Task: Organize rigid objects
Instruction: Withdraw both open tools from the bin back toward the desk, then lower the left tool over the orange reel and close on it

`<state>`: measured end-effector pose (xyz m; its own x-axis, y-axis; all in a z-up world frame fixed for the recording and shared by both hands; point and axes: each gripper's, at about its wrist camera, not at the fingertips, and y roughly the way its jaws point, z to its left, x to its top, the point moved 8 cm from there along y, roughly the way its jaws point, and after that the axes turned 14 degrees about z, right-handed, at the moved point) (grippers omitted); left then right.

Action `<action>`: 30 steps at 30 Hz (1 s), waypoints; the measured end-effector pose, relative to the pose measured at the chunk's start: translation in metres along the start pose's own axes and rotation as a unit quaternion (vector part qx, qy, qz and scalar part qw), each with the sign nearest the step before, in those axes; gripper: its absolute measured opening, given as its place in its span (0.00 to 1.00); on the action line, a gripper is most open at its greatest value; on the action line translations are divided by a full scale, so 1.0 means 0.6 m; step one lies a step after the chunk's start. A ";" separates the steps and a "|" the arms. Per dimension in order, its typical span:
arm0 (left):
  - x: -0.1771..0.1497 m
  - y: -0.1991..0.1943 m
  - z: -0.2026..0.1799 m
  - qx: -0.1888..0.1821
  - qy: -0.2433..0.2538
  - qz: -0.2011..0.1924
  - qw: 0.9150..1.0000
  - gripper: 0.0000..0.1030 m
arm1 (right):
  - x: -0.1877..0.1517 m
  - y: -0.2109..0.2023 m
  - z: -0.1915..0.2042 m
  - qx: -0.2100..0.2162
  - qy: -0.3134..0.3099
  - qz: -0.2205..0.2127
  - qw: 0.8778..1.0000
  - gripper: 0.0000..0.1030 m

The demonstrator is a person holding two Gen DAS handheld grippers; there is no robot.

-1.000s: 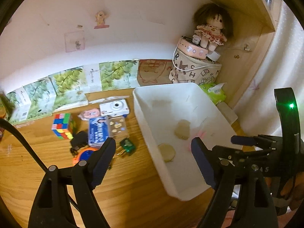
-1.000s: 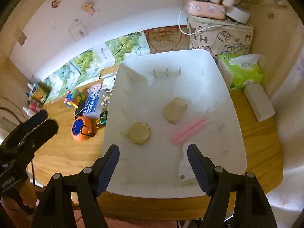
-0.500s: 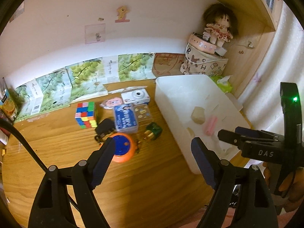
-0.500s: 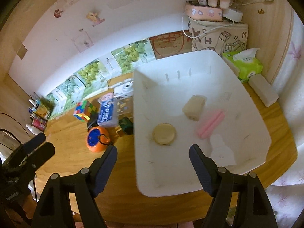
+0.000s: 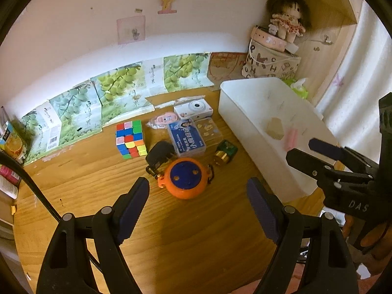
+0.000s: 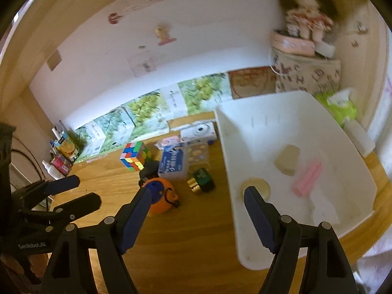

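In the white bin (image 6: 281, 120): one block (image 6: 287, 159), one disc (image 6: 257, 186), one pink stick (image 6: 307, 177).

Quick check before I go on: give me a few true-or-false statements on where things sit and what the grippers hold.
1. The white bin holds a pink stick. True.
2. The puzzle cube is inside the bin. False: it sits on the wooden table, left of the bin.
3. The left gripper is open and holds nothing. True.
4. The right gripper grips the orange round toy. False: it is open and holds nothing.
5. The white camera lies in the bin. False: it is on the table.
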<state>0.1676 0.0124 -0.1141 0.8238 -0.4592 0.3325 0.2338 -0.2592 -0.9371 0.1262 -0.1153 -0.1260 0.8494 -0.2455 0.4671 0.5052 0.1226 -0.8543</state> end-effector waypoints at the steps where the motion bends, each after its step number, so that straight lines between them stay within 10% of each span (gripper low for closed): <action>1: -0.001 0.005 0.003 -0.002 0.003 0.004 1.000 0.82 | 0.001 0.003 0.009 -0.007 -0.011 -0.006 1.000 0.77; 19: -0.002 0.147 0.053 -0.063 -0.017 0.117 0.991 0.82 | 0.008 0.079 0.058 -0.141 -0.169 0.001 0.975 0.76; 30: 0.014 0.207 0.041 -0.051 -0.001 0.151 0.987 0.82 | 0.016 0.131 0.086 -0.175 -0.309 0.068 0.932 0.76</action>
<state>0.2161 -0.0026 -0.2306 0.8489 -0.5271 0.0393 -0.0762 -0.1956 -0.9777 0.1818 -0.0585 -0.1770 0.8824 0.3631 0.2992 0.3977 -0.2360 -0.8866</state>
